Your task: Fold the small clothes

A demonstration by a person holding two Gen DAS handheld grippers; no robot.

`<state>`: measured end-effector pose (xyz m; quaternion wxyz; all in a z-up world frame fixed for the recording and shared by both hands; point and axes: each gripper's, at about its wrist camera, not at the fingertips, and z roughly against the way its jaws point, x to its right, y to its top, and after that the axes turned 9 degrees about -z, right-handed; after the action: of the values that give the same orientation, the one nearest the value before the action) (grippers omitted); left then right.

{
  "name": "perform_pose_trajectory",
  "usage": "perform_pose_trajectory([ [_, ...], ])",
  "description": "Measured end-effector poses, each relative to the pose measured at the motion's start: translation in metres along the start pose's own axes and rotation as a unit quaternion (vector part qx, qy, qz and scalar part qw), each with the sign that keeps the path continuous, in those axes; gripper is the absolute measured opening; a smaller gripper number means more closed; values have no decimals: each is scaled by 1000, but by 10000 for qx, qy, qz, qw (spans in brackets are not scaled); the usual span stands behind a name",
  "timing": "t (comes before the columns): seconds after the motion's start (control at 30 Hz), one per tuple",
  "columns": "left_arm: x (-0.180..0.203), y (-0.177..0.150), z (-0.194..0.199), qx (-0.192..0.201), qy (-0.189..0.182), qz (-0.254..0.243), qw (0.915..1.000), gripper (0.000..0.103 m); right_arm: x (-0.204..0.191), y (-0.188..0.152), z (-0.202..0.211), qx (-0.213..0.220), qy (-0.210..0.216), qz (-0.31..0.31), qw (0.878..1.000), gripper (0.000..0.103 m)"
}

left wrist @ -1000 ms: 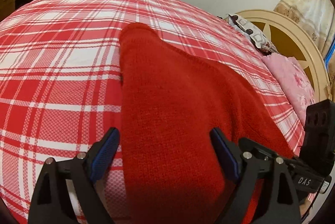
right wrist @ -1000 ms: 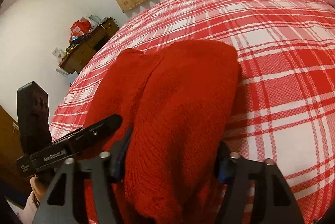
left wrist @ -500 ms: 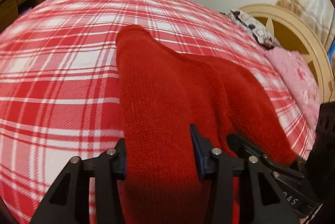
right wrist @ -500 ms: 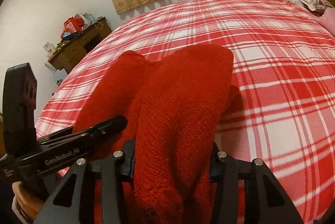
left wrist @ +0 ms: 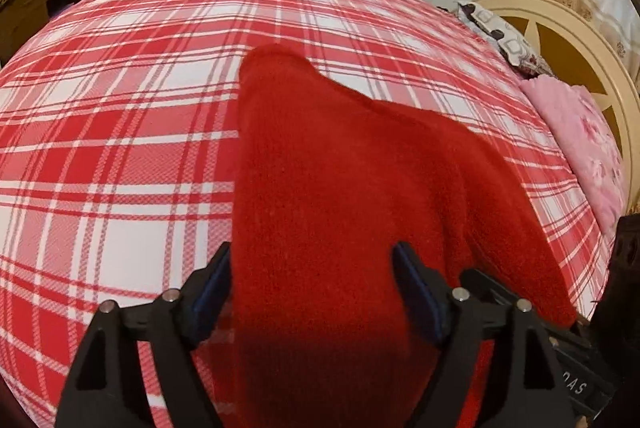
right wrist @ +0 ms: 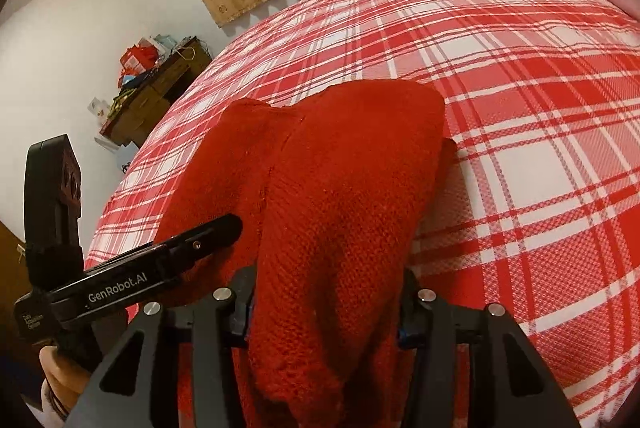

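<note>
Both grippers' jaws clamp red knit garment (left wrist: 344, 188) over plaid bed (left wrist: 120, 132).

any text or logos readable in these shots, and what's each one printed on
"GenRobot.AI": white print on the black body of the left gripper, seen from the right wrist view.
Small white print at that body's near end: too small to read.
"DAS": white letters, seen upside down, on the right gripper's body in the left wrist view.
Boxes on the wooden desk: too blurred.

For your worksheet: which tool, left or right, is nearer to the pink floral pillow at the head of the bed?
Right. The pink floral pillow lies on the right side; the right tool grips the red knit garment on that side, the left tool farther left.
</note>
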<state>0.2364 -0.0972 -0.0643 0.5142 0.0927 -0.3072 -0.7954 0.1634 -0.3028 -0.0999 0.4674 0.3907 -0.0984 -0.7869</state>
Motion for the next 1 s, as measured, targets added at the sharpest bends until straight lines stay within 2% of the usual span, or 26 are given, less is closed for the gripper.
perform_pose_trajectory([
  [0.07,3,-1,3,102,-91,-82,9999,64,-5,-1,2,40,-101,45,9999,49],
  [0.1,7,-2,6,172,-24,-160,9997,57,-9,-1,3,83,-193,127,9997,48],
  [0.2,12,-1,12,258,57,-301,9992,48,-24,-4,12,223,-345,355,9985,47],
  [0.37,6,-3,29,351,31,-222,9991,45,-42,-11,23,315,-315,533,9976,46],
  [0.63,-4,-12,61,615,415,-343,9967,45,-75,-23,31,341,-57,657,9972,46],
  [1.0,-55,-39,102,819,810,78,9933,45,-144,-55,14,57,365,1117,9931,46],
])
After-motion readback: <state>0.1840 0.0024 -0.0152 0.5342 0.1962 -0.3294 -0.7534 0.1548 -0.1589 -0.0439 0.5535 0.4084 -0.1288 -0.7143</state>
